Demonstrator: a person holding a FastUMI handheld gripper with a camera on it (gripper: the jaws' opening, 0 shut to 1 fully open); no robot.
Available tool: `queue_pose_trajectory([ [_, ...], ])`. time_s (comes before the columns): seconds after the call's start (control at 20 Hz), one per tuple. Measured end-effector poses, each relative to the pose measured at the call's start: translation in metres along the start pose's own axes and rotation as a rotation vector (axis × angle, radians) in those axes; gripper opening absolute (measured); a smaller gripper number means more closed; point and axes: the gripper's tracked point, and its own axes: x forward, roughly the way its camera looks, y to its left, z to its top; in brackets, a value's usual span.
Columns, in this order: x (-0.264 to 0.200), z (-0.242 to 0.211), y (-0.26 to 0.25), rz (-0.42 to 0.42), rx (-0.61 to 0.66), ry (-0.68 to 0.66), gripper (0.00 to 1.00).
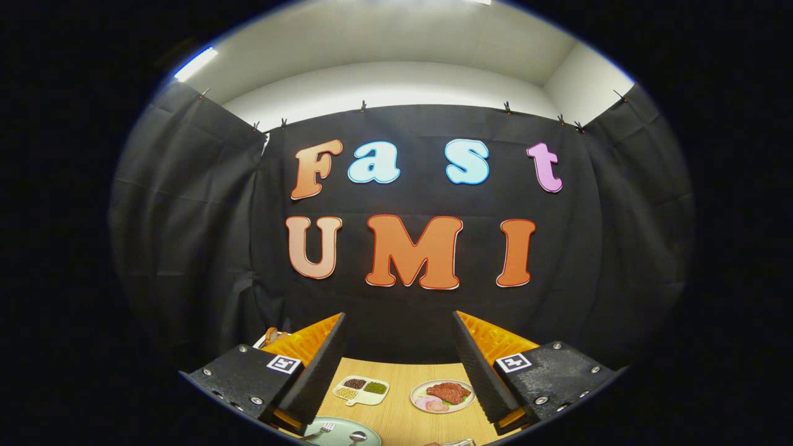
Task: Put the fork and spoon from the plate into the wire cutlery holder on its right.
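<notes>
My gripper [399, 328] is open and held high above a wooden table [399, 402], with nothing between its fingers. Low down, near the left finger [319, 371], lies a pale green plate [337, 432] carrying a fork [319, 429] and a spoon [356, 437]. To the plate's right a sliver of the wire cutlery holder [458, 442] peeks in, mostly cut off.
Farther back on the table sit a divided dish of beans [361, 390] and a plate with meat [443, 396]. A small object [271, 336] shows behind the left finger. Black cloth walls close the booth behind and at both sides.
</notes>
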Motion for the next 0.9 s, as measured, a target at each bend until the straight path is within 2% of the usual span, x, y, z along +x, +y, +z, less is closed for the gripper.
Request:
queue_pose_trajectory([
  [0.1, 0.002, -0.027, 0.008, 0.01, 0.009, 0.08, 0.98],
  [0.5, 0.001, -0.14, 0.064, 0.132, 0.055, 0.477, 0.99],
  [0.7, -0.012, -0.209, 0.084, 0.158, 0.094, 0.732, 0.98],
  [0.9, -0.031, -0.261, 0.091, 0.163, 0.081, 0.92, 0.98],
])
